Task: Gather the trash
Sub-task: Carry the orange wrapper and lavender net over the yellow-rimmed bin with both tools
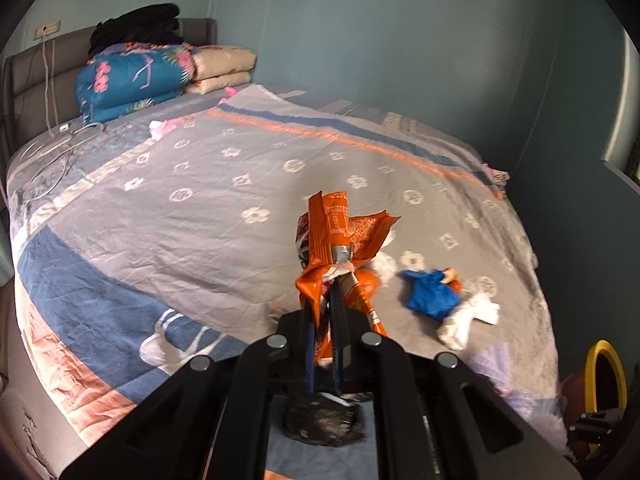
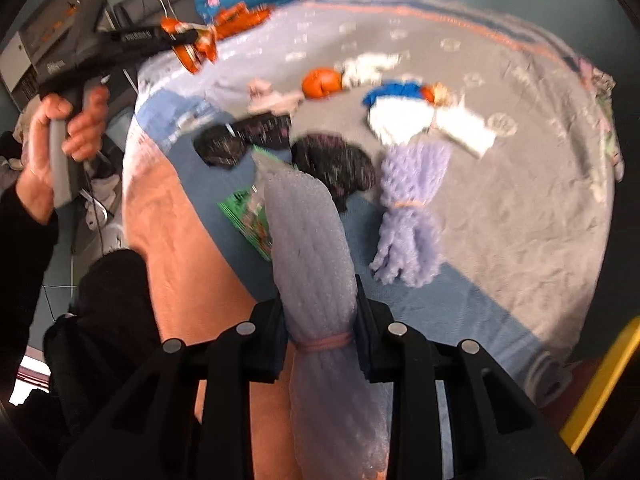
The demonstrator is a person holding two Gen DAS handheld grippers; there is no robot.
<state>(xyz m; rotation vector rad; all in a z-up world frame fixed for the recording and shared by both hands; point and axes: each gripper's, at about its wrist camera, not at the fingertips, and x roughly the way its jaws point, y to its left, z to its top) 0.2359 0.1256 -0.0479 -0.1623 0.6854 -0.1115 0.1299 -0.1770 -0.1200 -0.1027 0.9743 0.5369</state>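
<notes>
1. Left wrist view: the left gripper (image 1: pixel 338 276) is closed tight on an orange snack wrapper (image 1: pixel 340 228), held above the bed (image 1: pixel 160 208).
2. The right gripper (image 2: pixel 320 316) is clamped around a lavender foam roll (image 2: pixel 308 240).
3. Risk: the crumpled wrapper could slip from such a thin pinch.
4. More trash lies on the bed: a blue bag (image 1: pixel 430 290) and white tissue (image 1: pixel 466 320).

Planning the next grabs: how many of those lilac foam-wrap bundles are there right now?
2. One lilac foam bundle is clamped in the right gripper; the other bundle lies on the bed just ahead. More may be hidden.
</notes>
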